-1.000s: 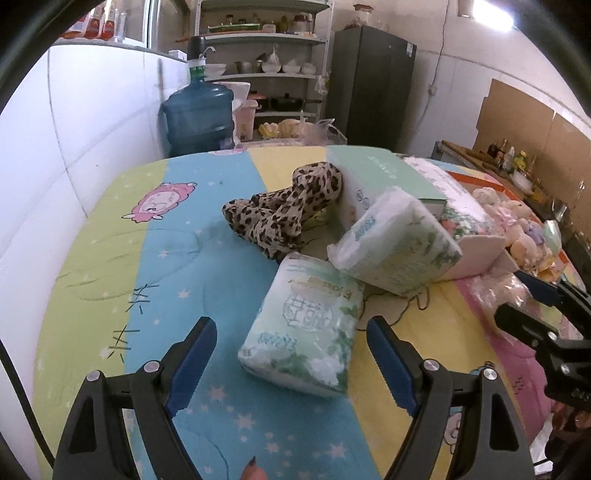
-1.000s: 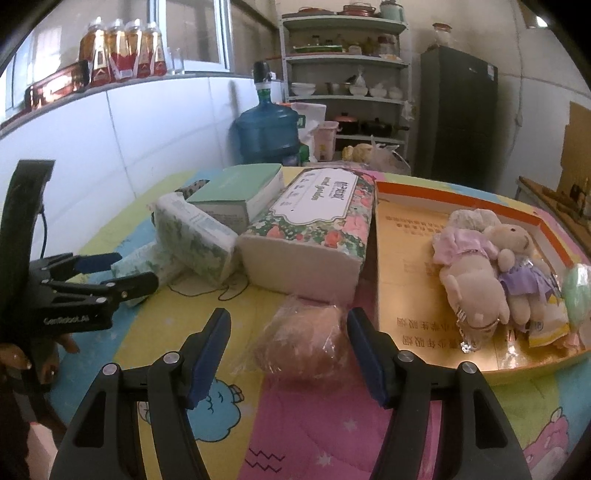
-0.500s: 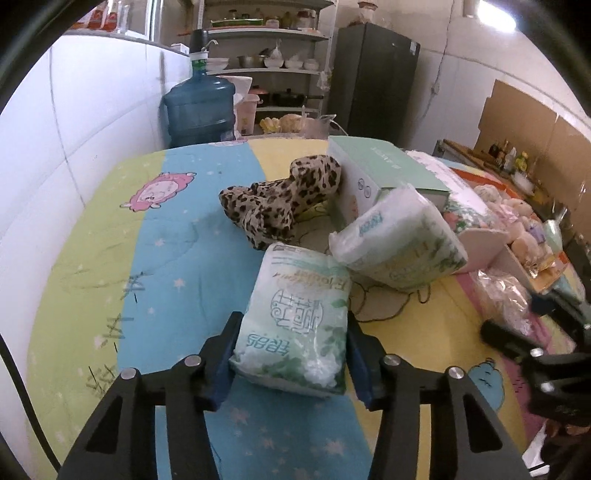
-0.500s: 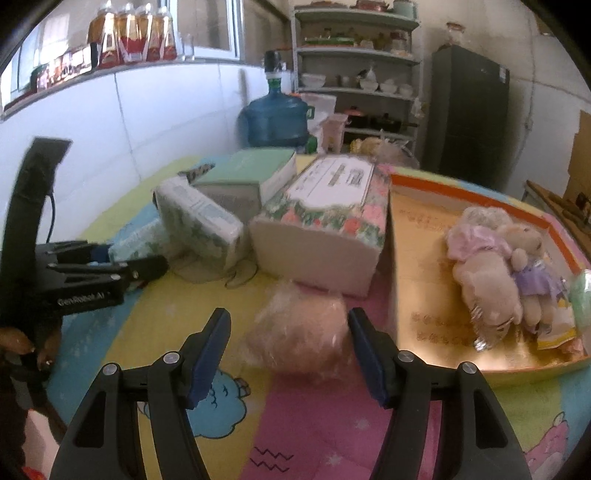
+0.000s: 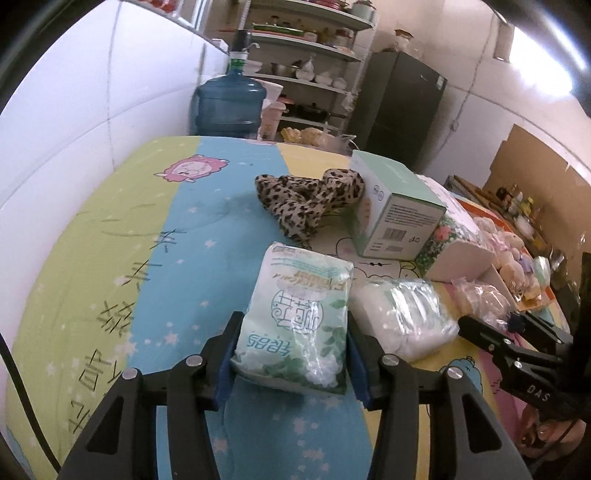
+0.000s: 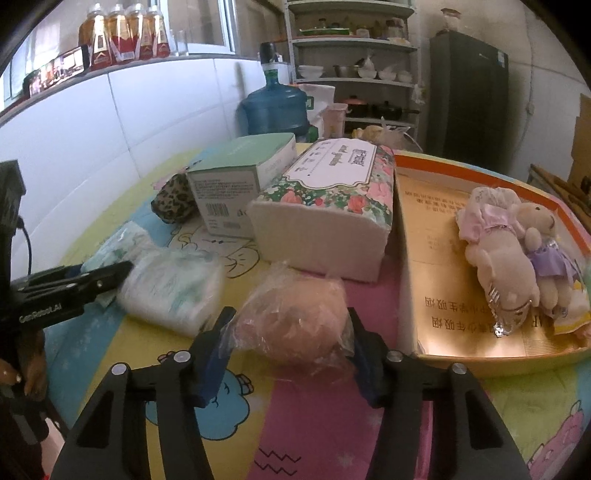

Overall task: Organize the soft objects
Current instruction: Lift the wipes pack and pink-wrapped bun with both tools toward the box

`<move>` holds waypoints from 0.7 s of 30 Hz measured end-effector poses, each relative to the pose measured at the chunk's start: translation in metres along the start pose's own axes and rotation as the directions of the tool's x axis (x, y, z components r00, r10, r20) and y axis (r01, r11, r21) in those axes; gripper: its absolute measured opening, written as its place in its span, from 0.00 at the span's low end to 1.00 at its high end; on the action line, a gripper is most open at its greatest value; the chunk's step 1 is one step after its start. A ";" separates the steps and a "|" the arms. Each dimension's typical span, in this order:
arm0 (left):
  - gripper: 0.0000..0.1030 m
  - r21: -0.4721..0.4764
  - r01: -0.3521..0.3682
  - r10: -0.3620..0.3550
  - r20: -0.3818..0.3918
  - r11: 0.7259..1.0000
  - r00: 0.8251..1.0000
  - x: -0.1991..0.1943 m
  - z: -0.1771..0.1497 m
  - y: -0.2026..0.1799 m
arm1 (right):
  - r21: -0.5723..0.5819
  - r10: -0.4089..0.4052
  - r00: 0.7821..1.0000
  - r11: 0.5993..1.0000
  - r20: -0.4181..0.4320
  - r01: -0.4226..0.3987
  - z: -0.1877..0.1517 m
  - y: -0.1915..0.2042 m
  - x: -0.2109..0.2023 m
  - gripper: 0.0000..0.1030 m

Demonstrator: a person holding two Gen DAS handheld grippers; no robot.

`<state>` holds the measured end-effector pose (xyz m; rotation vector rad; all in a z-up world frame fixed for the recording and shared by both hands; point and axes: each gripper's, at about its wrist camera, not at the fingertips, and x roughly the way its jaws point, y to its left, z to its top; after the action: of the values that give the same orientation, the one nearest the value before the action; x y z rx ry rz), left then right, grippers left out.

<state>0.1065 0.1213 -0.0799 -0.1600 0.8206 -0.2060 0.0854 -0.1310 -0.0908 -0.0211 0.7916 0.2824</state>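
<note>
White tiled walls, a shelf rack of dishes [image 6: 354, 70], a dark refrigerator [image 6: 469, 96] and a blue water jug [image 5: 231, 107] are seen behind a table covered with a cartoon-printed cloth [image 5: 110, 266] in green, blue, yellow and pink bands.

At the left gripper [image 5: 291, 363], a green-and-white tissue pack [image 5: 299, 317] is clamped: both blue pads are pressed against its near end, and the far end is tilted up and away over the blue band. Just to its right a second, clear-wrapped tissue pack [image 5: 400, 317] is seen lying flat on the cloth, touching or nearly touching the held one.

At the right gripper [image 6: 290, 345], a peach-coloured soft ball in crinkled plastic [image 6: 295, 321] is enclosed between the fingers, which are closed in against the wrapper on both sides; the ball rests on the pink band. Whether it is firmly squeezed cannot be told.

Beyond the ball a floral tissue block [image 6: 328, 210] is set squarely across the way, with a mint-green box [image 6: 236, 181] touching its left side and a leopard-print cloth [image 5: 310, 206] bunched against the box. To the right, an orange-rimmed cardboard tray [image 6: 480, 358] is seen just beside the block, with two plush bears [image 6: 509, 258] lying in its far right part. Bottles [image 6: 118, 33] are lined along the window ledge.
</note>
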 end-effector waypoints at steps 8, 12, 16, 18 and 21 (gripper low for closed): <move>0.47 -0.028 0.005 -0.005 0.027 1.000 1.000 -0.011 -0.003 -0.001 | -0.007 0.014 1.000 1.000 0.017 -0.013 -0.001 0.005 -0.007 0.53; 0.47 -0.031 0.007 -0.006 0.036 0.999 0.999 -0.016 -0.004 -0.004 | -0.010 0.014 0.999 1.000 0.034 -0.014 0.000 0.008 -0.015 0.53; 0.47 -0.029 0.004 -0.003 0.040 1.000 0.999 -0.021 -0.005 -0.008 | -0.014 0.018 0.999 1.000 0.051 -0.017 -0.001 0.008 -0.023 0.53; 0.47 -0.026 0.000 0.001 0.043 1.000 0.999 -0.023 -0.006 -0.011 | -0.015 0.020 0.998 1.000 0.058 -0.019 -0.001 0.009 -0.026 0.53; 0.47 -0.026 -0.007 0.008 0.048 1.000 0.999 -0.027 -0.006 -0.016 | -0.014 0.024 0.997 1.000 0.068 -0.023 -0.001 0.009 -0.031 0.53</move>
<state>0.0821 0.1117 -0.0608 -0.1850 0.7763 -0.1841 0.0613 -0.1297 -0.0687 -0.0142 0.7227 0.3089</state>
